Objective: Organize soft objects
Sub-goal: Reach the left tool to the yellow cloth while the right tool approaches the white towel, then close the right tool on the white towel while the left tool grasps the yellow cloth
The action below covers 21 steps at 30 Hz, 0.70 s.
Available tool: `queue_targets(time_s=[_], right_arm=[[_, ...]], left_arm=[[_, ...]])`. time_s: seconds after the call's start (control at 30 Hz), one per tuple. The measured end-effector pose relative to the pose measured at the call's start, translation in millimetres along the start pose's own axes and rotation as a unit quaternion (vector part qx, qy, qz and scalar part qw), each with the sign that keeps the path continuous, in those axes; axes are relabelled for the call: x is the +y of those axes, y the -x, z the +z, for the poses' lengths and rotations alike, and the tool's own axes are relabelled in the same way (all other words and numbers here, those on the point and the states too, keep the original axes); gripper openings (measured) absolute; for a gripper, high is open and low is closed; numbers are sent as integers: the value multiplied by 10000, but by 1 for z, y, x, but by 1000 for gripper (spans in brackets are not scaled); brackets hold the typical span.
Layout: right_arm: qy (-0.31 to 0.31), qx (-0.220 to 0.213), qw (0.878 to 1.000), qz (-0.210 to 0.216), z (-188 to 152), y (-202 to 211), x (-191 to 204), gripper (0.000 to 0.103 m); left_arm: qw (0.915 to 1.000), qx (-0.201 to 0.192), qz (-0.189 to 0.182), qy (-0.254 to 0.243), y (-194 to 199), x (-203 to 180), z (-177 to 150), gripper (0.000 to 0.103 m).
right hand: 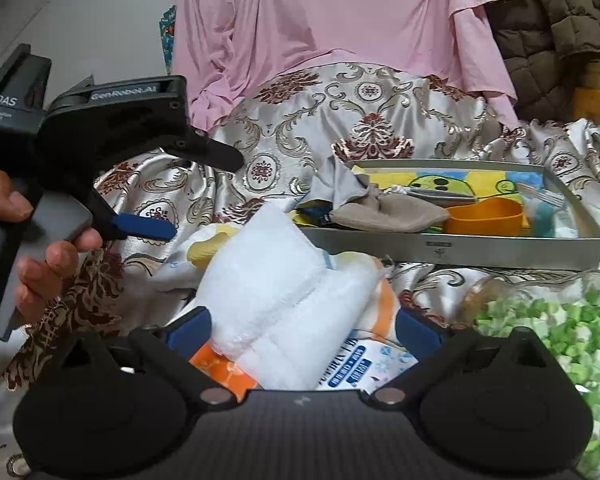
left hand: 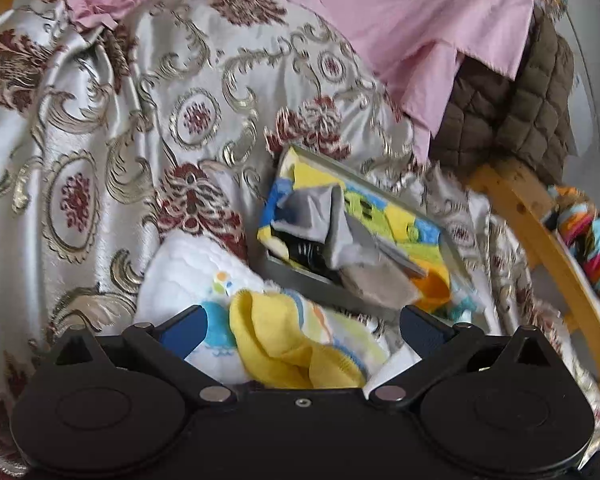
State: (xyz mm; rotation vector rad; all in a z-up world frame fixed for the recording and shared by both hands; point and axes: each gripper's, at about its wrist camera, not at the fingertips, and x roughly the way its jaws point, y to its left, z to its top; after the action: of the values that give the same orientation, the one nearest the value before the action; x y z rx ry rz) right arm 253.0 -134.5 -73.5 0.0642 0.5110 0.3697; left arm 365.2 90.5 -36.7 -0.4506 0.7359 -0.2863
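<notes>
A white quilted cloth with yellow and blue print [left hand: 276, 336] lies bunched on the brocade cover, between the wide-apart fingers of my left gripper [left hand: 304, 320], which is open. In the right wrist view the same cloth shows as a folded white towel [right hand: 276, 300] between the spread fingers of my right gripper [right hand: 304, 328], also open. The left gripper [right hand: 148, 228] shows there at the left, held by a hand. A grey metal tray [right hand: 452, 248] behind the cloth holds a colourful cloth, grey socks [right hand: 388, 212] and an orange cup [right hand: 484, 216]. It also shows in the left wrist view [left hand: 300, 280].
A silver and maroon brocade cover [left hand: 140, 120] drapes the seat. A pink cloth [right hand: 340, 20] and a brown quilted jacket [left hand: 512, 112] hang over the back. A wooden frame [left hand: 528, 216] curves at the right. A clear bag of green pieces [right hand: 552, 340] lies at the right.
</notes>
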Motion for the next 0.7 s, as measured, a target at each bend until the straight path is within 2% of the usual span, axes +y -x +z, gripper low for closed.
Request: queue_targets(time_s=[0.13, 0.3, 0.47, 0.63, 0.7], right_arm=[[28, 40, 9999, 94, -1, -3, 2, 92], [118, 115, 9997, 157, -6, -5, 5, 76], [35, 216, 9995, 233, -7, -7, 3, 71], [-7, 219, 9994, 253, -7, -2, 5, 51], [-22, 210, 9996, 199, -8, -1, 5, 41]], left_arm=[[9997, 249, 36, -59, -12, 1, -6, 102], [9988, 470, -13, -109, -21, -3, -11, 102], [9978, 652, -131, 20, -28, -5, -17, 101], [9977, 535, 102, -413, -23, -20, -20, 95], [9960, 463, 170, -748, -20, -28, -24, 92]])
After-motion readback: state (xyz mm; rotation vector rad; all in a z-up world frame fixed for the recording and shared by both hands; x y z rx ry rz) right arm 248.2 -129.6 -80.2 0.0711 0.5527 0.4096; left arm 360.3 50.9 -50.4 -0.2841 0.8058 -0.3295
